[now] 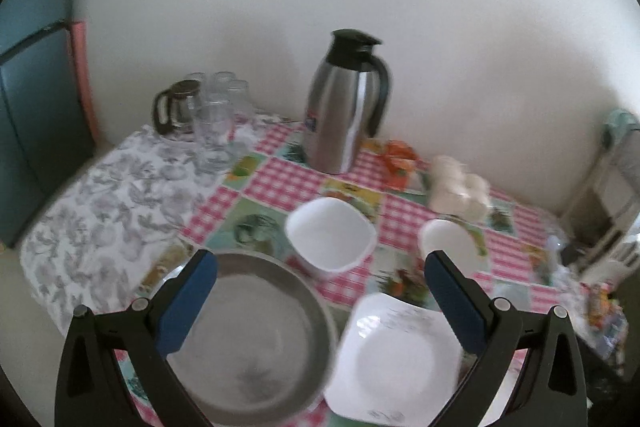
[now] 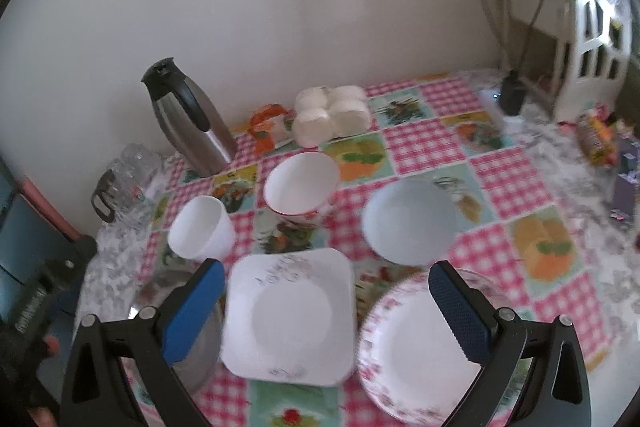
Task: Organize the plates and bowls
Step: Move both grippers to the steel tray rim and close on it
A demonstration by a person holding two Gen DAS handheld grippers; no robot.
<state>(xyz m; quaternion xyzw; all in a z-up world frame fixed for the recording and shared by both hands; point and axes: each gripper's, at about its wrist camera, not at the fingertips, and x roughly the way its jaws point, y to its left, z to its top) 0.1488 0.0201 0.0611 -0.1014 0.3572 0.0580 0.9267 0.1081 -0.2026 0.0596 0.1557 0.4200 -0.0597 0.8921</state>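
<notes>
My left gripper (image 1: 320,281) is open above a round metal plate (image 1: 256,339). A square white plate (image 1: 396,355) lies to its right, a square white bowl (image 1: 330,233) and a round white bowl (image 1: 446,237) beyond. My right gripper (image 2: 326,291) is open above the square white plate (image 2: 290,315). A round floral plate (image 2: 416,347) lies at its right. Behind are a square white bowl (image 2: 200,229), a red-rimmed bowl (image 2: 300,185) and a pale blue bowl (image 2: 410,221). The metal plate (image 2: 192,347) shows at left.
The table wears a pink checked cloth (image 2: 432,143). A steel thermos (image 1: 344,103), glasses (image 1: 218,115) and a glass pot (image 1: 176,107) stand at the back. White cups (image 2: 332,113) sit near the wall. A white rack (image 2: 588,23) stands at the right.
</notes>
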